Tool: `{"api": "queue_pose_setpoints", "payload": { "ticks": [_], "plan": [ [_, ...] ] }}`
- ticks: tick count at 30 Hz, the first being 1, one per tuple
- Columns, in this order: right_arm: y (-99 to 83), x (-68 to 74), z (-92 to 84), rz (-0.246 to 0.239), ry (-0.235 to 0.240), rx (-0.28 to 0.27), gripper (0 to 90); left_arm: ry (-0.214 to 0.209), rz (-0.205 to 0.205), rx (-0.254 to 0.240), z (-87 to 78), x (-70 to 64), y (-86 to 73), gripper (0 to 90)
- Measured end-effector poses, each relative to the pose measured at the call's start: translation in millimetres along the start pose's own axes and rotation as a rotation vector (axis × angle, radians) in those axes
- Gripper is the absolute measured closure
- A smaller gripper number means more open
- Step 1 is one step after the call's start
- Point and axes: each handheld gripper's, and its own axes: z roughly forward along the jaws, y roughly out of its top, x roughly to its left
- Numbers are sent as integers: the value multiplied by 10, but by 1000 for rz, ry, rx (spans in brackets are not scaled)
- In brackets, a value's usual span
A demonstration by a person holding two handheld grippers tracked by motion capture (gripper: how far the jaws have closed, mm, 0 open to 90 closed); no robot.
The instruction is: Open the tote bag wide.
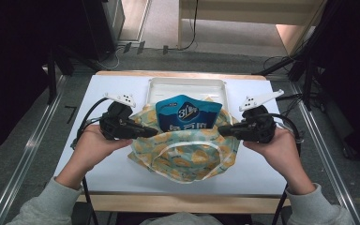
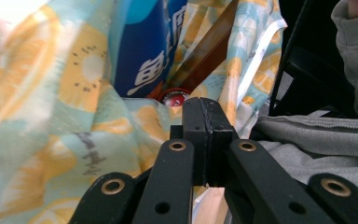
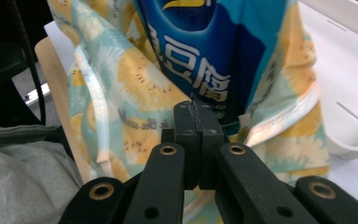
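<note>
A cloth bag (image 1: 187,154) printed with yellow fruit slices on pale teal stands at the middle of the white table (image 1: 108,173). A blue snack packet (image 1: 187,115) sticks up out of its mouth. My left gripper (image 1: 153,133) is shut on the bag's left rim and my right gripper (image 1: 221,129) is shut on its right rim, so the mouth is stretched between them. In the left gripper view the shut jaws (image 2: 206,105) meet against the fabric (image 2: 51,116), with the packet (image 2: 149,51) behind. In the right gripper view the shut jaws (image 3: 195,108) sit at the bag's white trim (image 3: 130,93), just below the packet (image 3: 205,46).
A white tray (image 1: 159,86) lies behind the bag at the table's far side, its rim also in the right gripper view (image 3: 349,93). Inside the bag sit a small round red-and-white item (image 2: 174,98) and a brown strip (image 2: 205,56). Grey sleeves come in from the near edge.
</note>
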Motion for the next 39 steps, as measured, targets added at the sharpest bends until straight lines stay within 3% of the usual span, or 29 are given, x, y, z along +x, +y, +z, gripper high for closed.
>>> {"api": "queue_pose_setpoints", "payload": {
  "ticks": [11, 14, 19, 22, 25, 28, 30, 32, 34, 38, 39],
  "plan": [
    [-62, 59, -34, -7, 18, -18, 879, -23, 6, -24, -11, -42, -59, 876],
    [-53, 56, -80, -21, 28, -46, 818, -32, 0, -42, -46, -45, -49, 813],
    [-38, 50, -116, -59, 35, -76, 613, -44, 11, -55, -85, -79, -34, 700],
    [-9, 57, -87, -94, 16, -76, 499, -34, 6, -31, -45, -67, -28, 612],
    [26, 31, -53, -98, 13, -80, 444, -35, -5, -26, -5, -41, -26, 555],
    [52, -11, -16, -94, 15, -78, 423, 5, 8, -5, 39, -30, -24, 553],
    [57, -54, 25, -87, 19, -63, 413, 16, 1, 8, 68, -12, -22, 618],
    [56, -85, 58, -76, 35, -47, 474, 12, 3, 16, 84, 2, -22, 731],
    [52, -95, 52, -70, 75, -56, 637, 2, -5, 21, 82, 7, -20, 820],
    [52, -65, -4, -65, 89, -48, 888, -13, -2, -7, 33, -6, -20, 900],
    [50, -58, -13, -56, 97, -41, 900, -20, 0, -11, 19, -13, -18, 900]
  ]
}}
